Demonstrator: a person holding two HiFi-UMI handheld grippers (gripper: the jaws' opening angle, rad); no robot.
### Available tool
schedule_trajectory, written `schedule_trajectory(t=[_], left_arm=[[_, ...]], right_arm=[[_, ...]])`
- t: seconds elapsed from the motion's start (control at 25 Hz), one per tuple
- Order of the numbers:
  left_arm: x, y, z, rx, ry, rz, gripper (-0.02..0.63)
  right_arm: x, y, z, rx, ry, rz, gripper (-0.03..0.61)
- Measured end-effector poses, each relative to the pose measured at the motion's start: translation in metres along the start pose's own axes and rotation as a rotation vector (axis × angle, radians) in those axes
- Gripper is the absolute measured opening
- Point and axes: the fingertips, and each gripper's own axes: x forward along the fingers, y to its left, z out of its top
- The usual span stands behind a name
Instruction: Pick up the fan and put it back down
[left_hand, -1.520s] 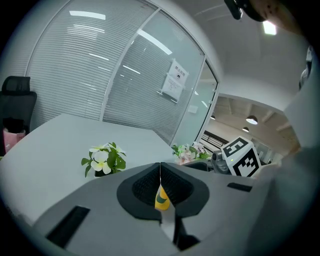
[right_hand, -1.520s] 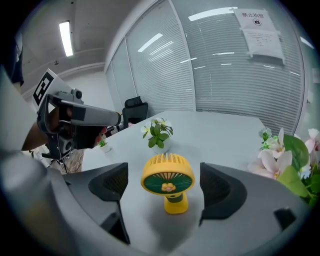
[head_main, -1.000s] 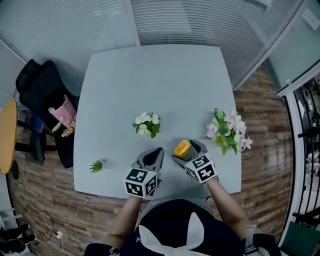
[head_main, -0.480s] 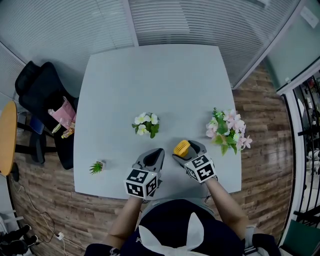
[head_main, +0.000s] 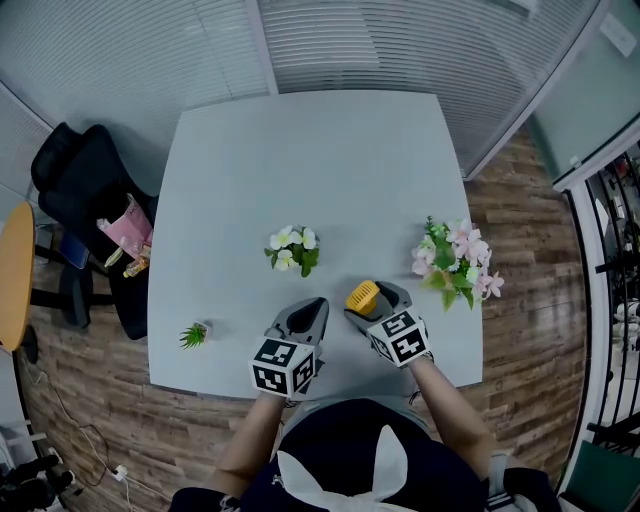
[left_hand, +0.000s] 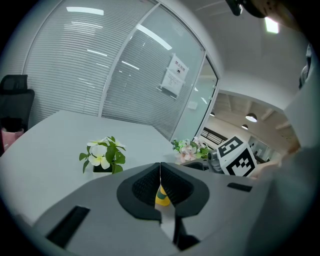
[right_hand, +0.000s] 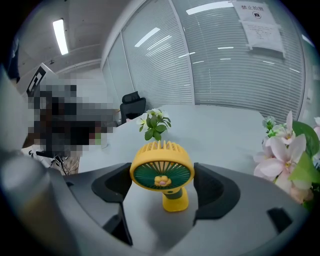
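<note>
1. Head view looks steeply down on a pale grey table (head_main: 300, 160). Both tools sit near the edge closest to the person. Only this view gives the whole layout. A white-flowered plant (head_main: 294, 247) stands just beyond the left gripper (head_main: 314, 305), and a small green plant (head_main: 193, 333) lies out to that gripper's left. A pink bouquet (head_main: 455, 260) stands to the right of the right gripper (head_main: 372, 299). A black chair (head_main: 85, 190) with a pink bag (head_main: 128, 225) stands off the table's left side.
2. Right gripper view alone shows the face of the fan (right_hand: 162, 170). It has a yellow cage, green blades and a small flower at the centre, on a short yellow stand. It stands upright on the table, facing the camera.
3. Left gripper view shows that gripper's jaws pressed together with nothing held. A sliver of yellow fan peeks through behind them. The right gripper's marker cube (left_hand: 236, 156) sits to their right.
4. The fan stands between the right gripper's jaws, near their tips. Those jaws stand wide and have just been closing. Their pads meet the sides of the fan's round head.
</note>
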Motion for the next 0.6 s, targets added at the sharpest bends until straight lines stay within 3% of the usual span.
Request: schedule_trajectory(t=[0.6], left_arm=[[-0.0045,0.0009,-0.0007,0.002,-0.001,0.011,0.023]], right_arm=[[-0.0018,0.0054,0.0080,0.004,-0.010,0.015,0.385]])
